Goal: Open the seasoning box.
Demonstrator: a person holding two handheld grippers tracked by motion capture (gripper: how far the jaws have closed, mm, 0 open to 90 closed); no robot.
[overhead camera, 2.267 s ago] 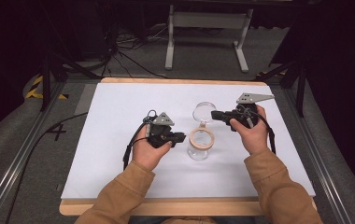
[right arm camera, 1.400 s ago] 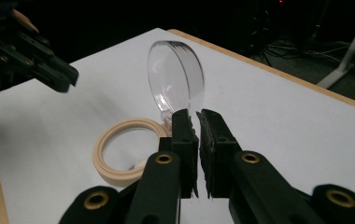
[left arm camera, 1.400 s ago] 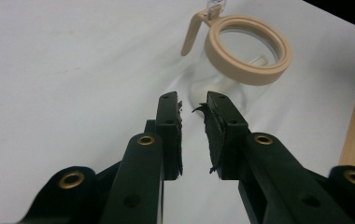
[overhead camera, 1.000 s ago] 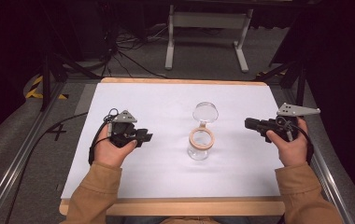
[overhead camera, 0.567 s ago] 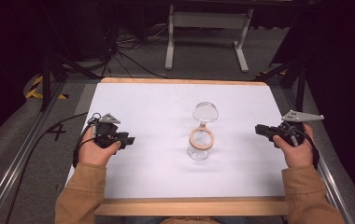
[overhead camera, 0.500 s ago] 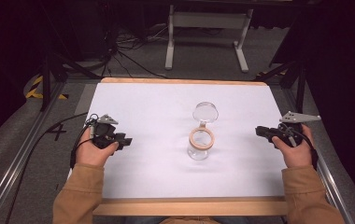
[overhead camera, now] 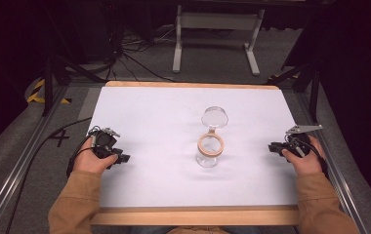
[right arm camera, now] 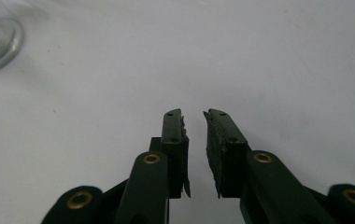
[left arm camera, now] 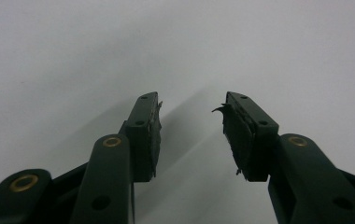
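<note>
The left gripper (overhead camera: 123, 158), at eight o'clock on the white-covered table (overhead camera: 164, 112), has just been opening and is empty; the right gripper (overhead camera: 273, 146), at four o'clock, has just been parting narrowly, empty too. Between them at centre stands the clear glass jar with a tan rim (overhead camera: 209, 151), its round glass lid (overhead camera: 215, 117) just beyond at twelve o'clock. I judge the jar stiff, slippery and breakable, best taken across its wall below the rim, with open room all round and both edges close behind the grippers.

Glass jar (overhead camera: 209, 149) mid-table (overhead camera: 154, 112); lid (overhead camera: 215, 117) just behind it; left hand-held gripper (overhead camera: 123, 158) far left, right hand-held gripper (overhead camera: 272, 146) far right.
</note>
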